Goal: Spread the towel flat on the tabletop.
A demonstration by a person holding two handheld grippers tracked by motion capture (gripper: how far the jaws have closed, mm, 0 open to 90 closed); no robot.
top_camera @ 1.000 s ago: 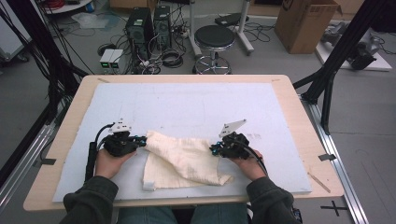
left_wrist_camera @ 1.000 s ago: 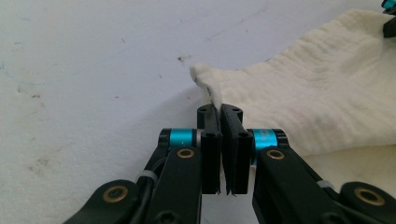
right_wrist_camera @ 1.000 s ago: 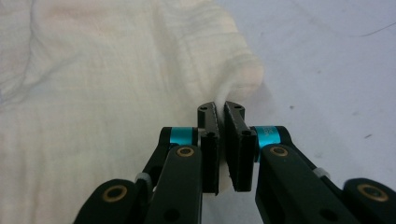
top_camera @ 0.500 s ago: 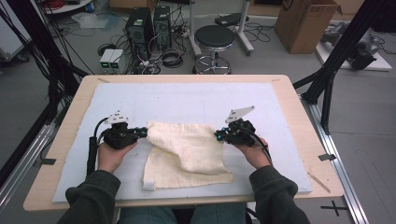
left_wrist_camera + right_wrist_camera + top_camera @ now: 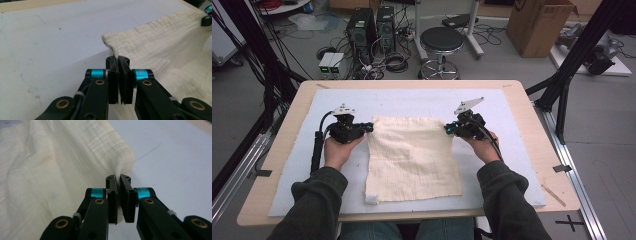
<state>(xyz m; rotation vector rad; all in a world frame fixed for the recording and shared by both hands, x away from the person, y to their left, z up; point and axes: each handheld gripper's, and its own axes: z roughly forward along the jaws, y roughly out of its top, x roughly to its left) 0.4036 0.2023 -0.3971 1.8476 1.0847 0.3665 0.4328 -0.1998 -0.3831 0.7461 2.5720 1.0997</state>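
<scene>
A cream waffle-weave cloth (image 5: 412, 157) lies spread on the pale blue mat (image 5: 422, 102), its far edge lifted and stretched between my two grippers. My left gripper (image 5: 370, 127) is shut on the cloth's far left corner (image 5: 110, 41), which stands pinched between the black jaws of the left gripper (image 5: 118, 59). My right gripper (image 5: 448, 128) is shut on the far right corner (image 5: 122, 157), the fabric caught between the jaws of the right gripper (image 5: 118, 178). The cloth's near edge rests flat on the mat toward the person.
The mat covers a wooden table (image 5: 532, 125). Beyond the table stand a black stool (image 5: 441, 42), computer towers (image 5: 372, 25) with cables, and a cardboard box (image 5: 542, 25). Black frame posts (image 5: 572, 65) rise at the right.
Both grippers have moved away from the person and apart, lifting slightly. The crumpled cloth has been pulled open into a flat square between them.
</scene>
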